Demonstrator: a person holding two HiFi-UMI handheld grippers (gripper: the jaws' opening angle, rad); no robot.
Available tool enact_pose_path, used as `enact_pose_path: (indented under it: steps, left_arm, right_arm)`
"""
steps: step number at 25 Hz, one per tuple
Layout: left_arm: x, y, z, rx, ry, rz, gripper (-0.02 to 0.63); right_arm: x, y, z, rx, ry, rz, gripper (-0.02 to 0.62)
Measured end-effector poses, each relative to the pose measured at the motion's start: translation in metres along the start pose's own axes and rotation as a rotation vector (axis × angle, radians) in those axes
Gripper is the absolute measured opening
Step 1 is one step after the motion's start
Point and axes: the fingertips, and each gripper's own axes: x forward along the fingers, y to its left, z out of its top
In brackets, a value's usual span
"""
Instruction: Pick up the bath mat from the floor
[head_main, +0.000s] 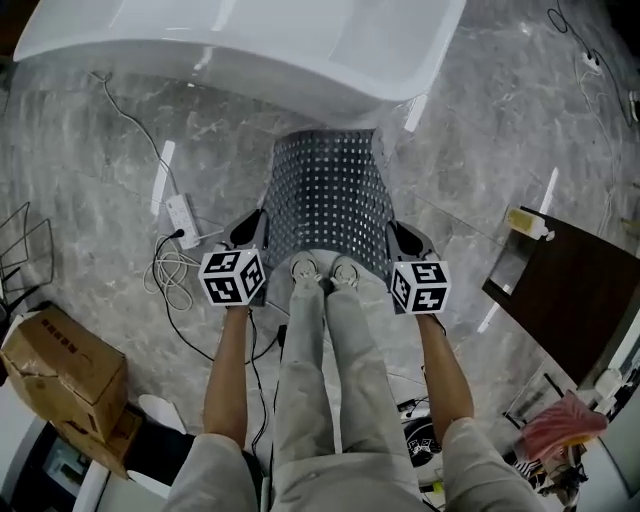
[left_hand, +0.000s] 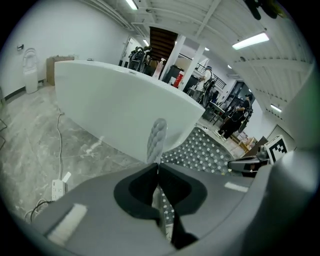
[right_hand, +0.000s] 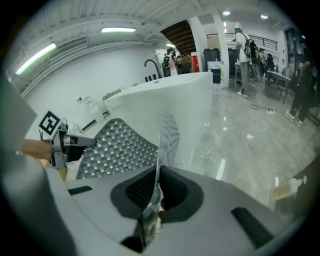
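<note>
The bath mat (head_main: 328, 195) is grey with rows of pale dots. It hangs stretched between my two grippers, its far end near the white bathtub (head_main: 250, 45). My left gripper (head_main: 255, 222) is shut on the mat's near left corner, and my right gripper (head_main: 397, 232) is shut on the near right corner. In the left gripper view the mat's edge (left_hand: 156, 137) stands up out of the shut jaws, with the dotted sheet (left_hand: 205, 152) spreading to the right. In the right gripper view the pinched edge (right_hand: 167, 135) rises from the jaws and the sheet (right_hand: 117, 145) spreads to the left.
A white power strip (head_main: 182, 214) with tangled cables lies on the marble floor at the left. A cardboard box (head_main: 60, 375) sits at the lower left. A dark cabinet (head_main: 575, 290) with a bottle (head_main: 528, 224) stands at the right. The person's shoes (head_main: 322, 272) are just behind the mat.
</note>
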Motion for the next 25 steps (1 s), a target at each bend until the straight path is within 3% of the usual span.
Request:
enact_pose_path:
  steps: [25]
  left_arm:
    - [-0.184, -0.096, 0.137, -0.005, -0.133, -0.034, 0.021]
  right_arm:
    - [-0.192, 0.073, 0.143, -0.004, -0.153, 0.01, 0.026]
